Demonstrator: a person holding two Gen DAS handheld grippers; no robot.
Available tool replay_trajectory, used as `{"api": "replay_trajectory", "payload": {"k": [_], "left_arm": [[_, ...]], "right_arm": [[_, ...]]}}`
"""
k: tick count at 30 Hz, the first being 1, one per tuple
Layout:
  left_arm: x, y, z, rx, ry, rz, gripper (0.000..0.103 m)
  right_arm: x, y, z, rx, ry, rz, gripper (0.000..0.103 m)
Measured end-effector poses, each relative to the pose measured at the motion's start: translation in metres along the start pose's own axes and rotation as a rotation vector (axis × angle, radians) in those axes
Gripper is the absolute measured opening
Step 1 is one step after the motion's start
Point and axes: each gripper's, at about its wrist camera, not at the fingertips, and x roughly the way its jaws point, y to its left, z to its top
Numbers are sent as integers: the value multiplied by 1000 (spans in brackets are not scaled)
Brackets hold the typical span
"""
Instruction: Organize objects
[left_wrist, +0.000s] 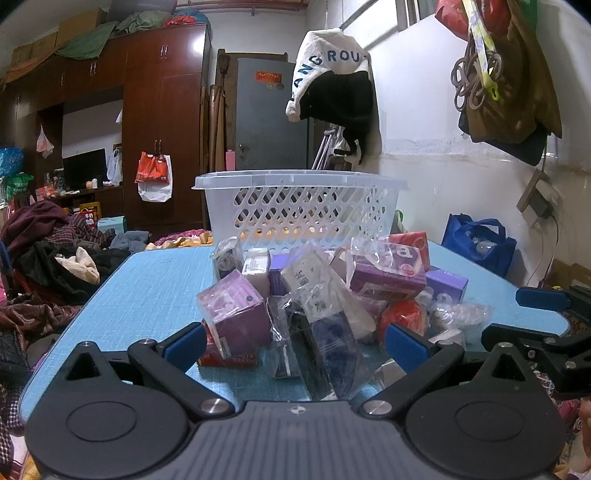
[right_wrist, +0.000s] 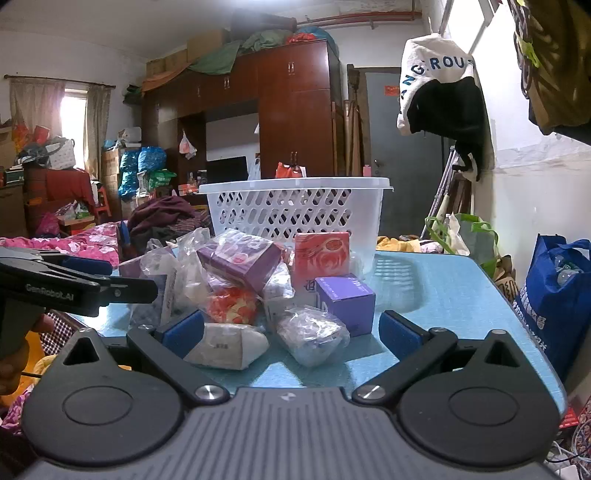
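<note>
A pile of small packaged goods lies on a blue table (left_wrist: 147, 288): purple boxes (left_wrist: 236, 314), a red box (right_wrist: 321, 254), clear bags with dark items (left_wrist: 328, 332), a purple box (right_wrist: 345, 301) and a crumpled clear bag (right_wrist: 312, 334). A white lattice basket (left_wrist: 299, 206) stands behind the pile; it also shows in the right wrist view (right_wrist: 295, 210). My left gripper (left_wrist: 295, 343) is open and empty at the near side of the pile. My right gripper (right_wrist: 291, 328) is open and empty, its fingers on either side of a white pouch (right_wrist: 229, 347) and the crumpled bag.
The right gripper (left_wrist: 546, 325) shows at the right edge of the left wrist view; the left gripper (right_wrist: 74, 280) shows at the left of the right wrist view. Clothes heaps (left_wrist: 48, 258) lie left of the table. A blue bag (right_wrist: 557, 299) stands on the right.
</note>
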Motion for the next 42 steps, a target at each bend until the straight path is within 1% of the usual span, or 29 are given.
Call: {"api": "replay_trajectory", "payload": {"k": [8, 11, 16, 19, 22, 26, 28, 29, 33, 39, 42], "left_arm": [[0, 5, -4, 3, -8, 8, 103], [0, 11, -6, -12, -13, -5, 103], [-2, 15, -5, -22, -16, -28, 102], [-5, 12, -5, -6, -21, -42, 99], [-9, 21, -3, -10, -25, -40, 99], [-7, 43, 3, -60, -40, -11, 99], [-4, 54, 8, -102, -38, -16, 97], [-1, 58, 10, -124, -35, -24, 95], [11, 62, 15, -138, -18, -21, 93], [27, 69, 13, -171, 20, -44, 91], [34, 66, 12, -160, 37, -52, 91]], "right_arm": [[2, 5, -3, 6, 5, 27, 103], [4, 7, -4, -9, 9, 34, 103], [-1, 0, -4, 13, -19, 45, 103], [-5, -7, -3, 38, -40, 49, 101], [-7, -9, -3, 40, -48, 41, 99], [-7, -15, -2, 45, -53, 28, 91], [-4, -17, -2, 50, -45, 26, 84], [-1, -18, -2, 51, -35, 28, 78], [8, -18, -7, 45, 8, 45, 67], [17, -19, -12, 36, 44, 48, 64], [21, -20, -14, 38, 56, 46, 64]]}}
